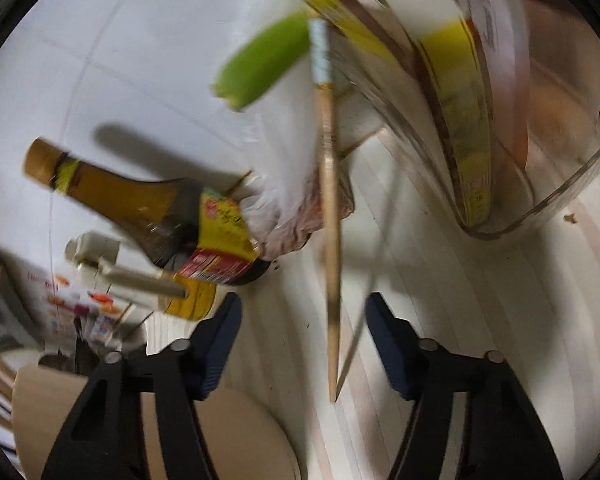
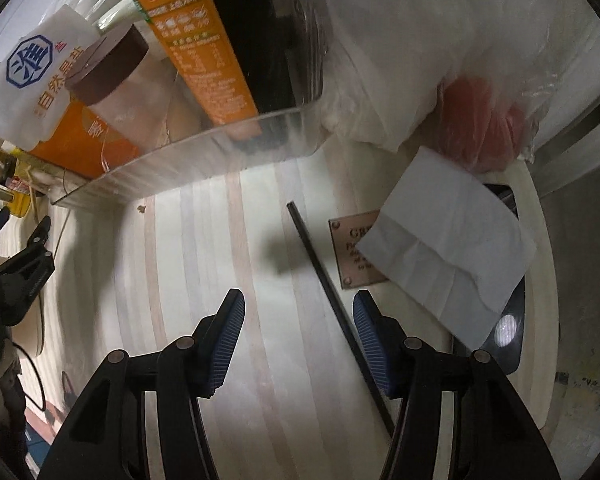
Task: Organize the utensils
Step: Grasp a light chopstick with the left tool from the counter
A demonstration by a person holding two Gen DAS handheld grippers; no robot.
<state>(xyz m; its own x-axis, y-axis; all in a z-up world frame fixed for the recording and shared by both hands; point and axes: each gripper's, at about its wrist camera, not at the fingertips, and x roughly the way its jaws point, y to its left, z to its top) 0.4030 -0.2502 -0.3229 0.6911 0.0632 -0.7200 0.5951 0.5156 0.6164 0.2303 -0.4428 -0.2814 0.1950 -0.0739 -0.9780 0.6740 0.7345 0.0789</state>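
The left gripper (image 1: 304, 344) is standing unclenched around a wooden chopstick (image 1: 329, 216) running up the frame's middle, pads clear. The right gripper (image 2: 300, 344) is gaping too; a black chopstick (image 2: 332, 304) is lying just beside its right pad (image 2: 374, 344), contact unclear.

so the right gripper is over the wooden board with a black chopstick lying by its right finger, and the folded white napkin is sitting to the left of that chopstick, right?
Not quite. The right wrist view shows the folded white napkin to the right of the black chopstick, not the left. The rest holds: the right gripper is over the wooden board, and the chopstick lies by its right finger.
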